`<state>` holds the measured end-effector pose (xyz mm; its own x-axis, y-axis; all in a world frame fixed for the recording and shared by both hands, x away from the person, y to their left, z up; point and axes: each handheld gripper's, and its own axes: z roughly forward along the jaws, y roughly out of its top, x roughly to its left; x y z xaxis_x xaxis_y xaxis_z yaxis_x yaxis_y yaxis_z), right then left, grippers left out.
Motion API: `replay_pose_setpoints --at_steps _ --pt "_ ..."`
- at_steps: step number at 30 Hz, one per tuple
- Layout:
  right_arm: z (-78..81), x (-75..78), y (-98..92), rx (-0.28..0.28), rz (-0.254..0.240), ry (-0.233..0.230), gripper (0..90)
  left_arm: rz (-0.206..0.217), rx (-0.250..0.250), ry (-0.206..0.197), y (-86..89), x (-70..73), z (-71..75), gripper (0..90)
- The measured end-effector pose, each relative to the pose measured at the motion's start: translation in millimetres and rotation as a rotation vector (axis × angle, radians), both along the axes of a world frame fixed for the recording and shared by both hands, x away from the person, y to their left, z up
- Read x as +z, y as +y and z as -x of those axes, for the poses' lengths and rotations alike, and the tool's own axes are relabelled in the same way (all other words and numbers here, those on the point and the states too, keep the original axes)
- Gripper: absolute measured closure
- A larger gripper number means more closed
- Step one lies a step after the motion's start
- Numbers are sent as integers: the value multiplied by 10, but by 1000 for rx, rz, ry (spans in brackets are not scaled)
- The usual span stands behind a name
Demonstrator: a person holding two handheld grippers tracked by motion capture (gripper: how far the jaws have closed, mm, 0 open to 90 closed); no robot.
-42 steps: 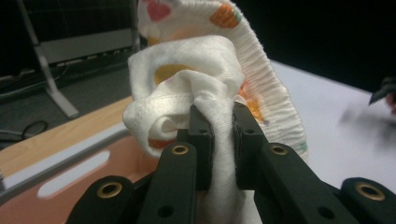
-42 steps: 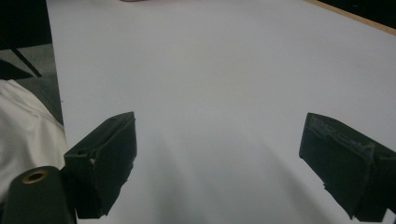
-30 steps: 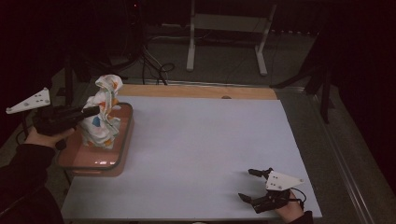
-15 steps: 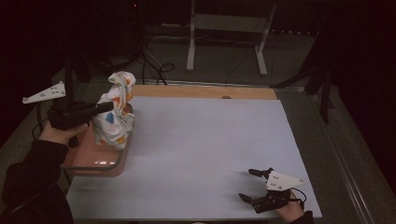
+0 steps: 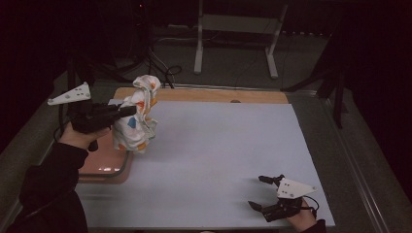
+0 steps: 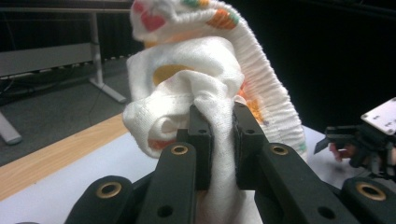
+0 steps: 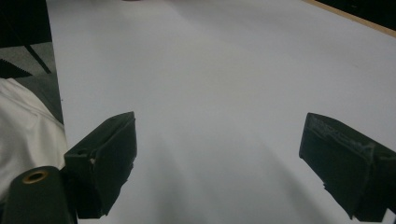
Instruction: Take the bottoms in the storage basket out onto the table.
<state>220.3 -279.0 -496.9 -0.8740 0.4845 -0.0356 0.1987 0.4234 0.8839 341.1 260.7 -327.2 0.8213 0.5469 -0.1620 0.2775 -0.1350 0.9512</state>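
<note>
High view puts the left gripper [image 5: 127, 111] at the tabletop's [image 5: 233, 160] left edge, jaws clamped on a white patterned cloth [image 5: 137, 116] that hangs bunched below and ahead of them, above a pink tray [image 5: 104, 167]. Far to its right, the right gripper [image 5: 261, 192] rests wide open and empty, well apart from the cloth.

High view overhead, tool views close, sharing white table [image 5: 218, 160]
</note>
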Motion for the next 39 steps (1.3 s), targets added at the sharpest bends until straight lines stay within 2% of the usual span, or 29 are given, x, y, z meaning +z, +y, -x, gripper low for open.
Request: replay_pose_setpoints --at_steps 7,12,17,24,28,39 --pt "0 -1 0 -2 0 1 111 -4 -28 -8 -178 -29 -24 821" --pt "-2 -2 -3 -4 -7 1 111 -23 -44 -10 -357 -56 -36 821" --pt "-3 0 -5 -9 -6 1 111 -43 -67 1 -548 -87 -46 821" --pt "-2 1 -13 -11 -13 1 112 -45 -92 3 -751 -122 -48 821" --pt "-4 0 -16 -12 -10 0 111 -59 -123 3 -906 -160 -40 820" --pt "-4 4 -25 -19 -2 -3 111 -49 -154 10 -1175 -278 -39 819"
